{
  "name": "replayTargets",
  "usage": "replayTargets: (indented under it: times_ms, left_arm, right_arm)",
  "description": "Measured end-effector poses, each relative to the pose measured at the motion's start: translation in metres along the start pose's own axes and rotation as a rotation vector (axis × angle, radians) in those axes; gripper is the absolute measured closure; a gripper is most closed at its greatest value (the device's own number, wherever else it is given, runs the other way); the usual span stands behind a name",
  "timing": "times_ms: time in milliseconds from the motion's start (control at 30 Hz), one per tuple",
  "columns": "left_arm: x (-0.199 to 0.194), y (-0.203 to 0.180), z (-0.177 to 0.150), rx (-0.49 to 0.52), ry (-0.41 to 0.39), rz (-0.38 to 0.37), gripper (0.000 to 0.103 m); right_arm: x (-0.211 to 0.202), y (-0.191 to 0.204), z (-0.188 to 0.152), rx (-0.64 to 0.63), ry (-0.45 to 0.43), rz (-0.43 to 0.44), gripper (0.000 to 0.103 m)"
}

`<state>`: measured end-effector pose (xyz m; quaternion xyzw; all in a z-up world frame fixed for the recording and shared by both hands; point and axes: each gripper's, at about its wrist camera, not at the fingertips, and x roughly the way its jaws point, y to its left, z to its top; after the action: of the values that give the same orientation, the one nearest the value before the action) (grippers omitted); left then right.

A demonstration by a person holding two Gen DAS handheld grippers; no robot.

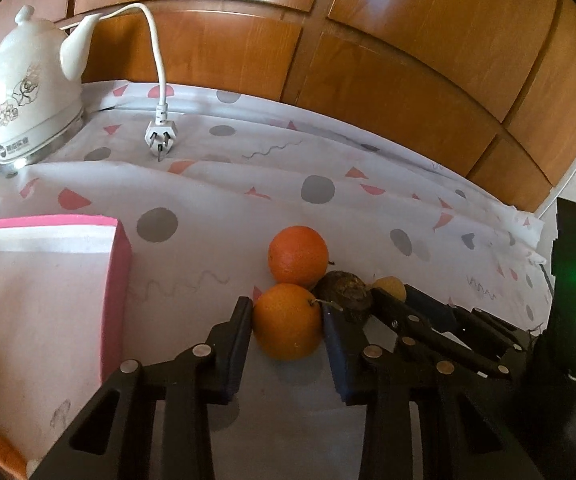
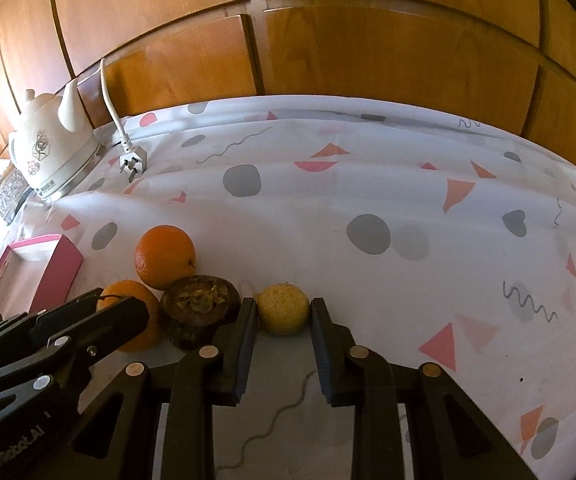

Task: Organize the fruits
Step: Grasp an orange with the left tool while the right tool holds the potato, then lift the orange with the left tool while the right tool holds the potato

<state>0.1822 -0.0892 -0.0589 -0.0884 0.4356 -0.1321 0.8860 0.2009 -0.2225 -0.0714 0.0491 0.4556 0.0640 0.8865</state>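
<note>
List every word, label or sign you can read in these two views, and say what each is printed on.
"RoboCoAI", roughly, upside down and partly cut off: left gripper body.
Blue logo and small characters on the kettle base: too blurred to read.
No other text is visible.

A white cloth point(image 2: 368, 184) with grey dots, pink triangles and grey squiggles covers the desk. On it sit two orange oranges point(image 2: 165, 255), a dark brown fruit point(image 2: 198, 306), a pale yellow fruit point(image 2: 283, 309), a pink box point(image 2: 54, 266) and a white floral kettle point(image 2: 54, 148) before brown wood panels point(image 2: 368, 40).
</note>
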Motion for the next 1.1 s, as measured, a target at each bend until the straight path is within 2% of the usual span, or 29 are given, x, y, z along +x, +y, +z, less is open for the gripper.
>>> replayTargets:
  times_ms: [267, 667, 767, 833, 1033, 1100]
  left_arm:
    - [-0.03, -0.011, -0.019, 0.053, -0.016, 0.007, 0.068]
    - [-0.063, -0.031, -0.073, 0.11, 0.03, -0.033, 0.068]
    - [-0.059, -0.035, -0.086, 0.135, 0.041, -0.017, 0.067]
    - [-0.059, -0.04, -0.089, 0.164, 0.013, -0.005, 0.067]
    - [-0.048, -0.055, -0.087, 0.248, -0.027, 0.058, 0.064]
    - [-0.041, -0.053, -0.083, 0.23, -0.017, 0.069, 0.063]
  right_arm:
    - [-0.016, -0.006, -0.016, -0.014, 0.014, -0.027, 0.076]
    - [-0.061, -0.023, -0.06, -0.033, 0.038, -0.024, 0.076]
    - [-0.074, -0.029, -0.073, -0.028, 0.046, -0.011, 0.076]
    - [-0.08, -0.033, -0.082, -0.017, 0.06, 0.008, 0.076]
    - [-0.084, -0.039, -0.095, 0.019, 0.038, 0.026, 0.076]
    - [-0.083, -0.04, -0.094, 0.034, 0.03, 0.026, 0.076]
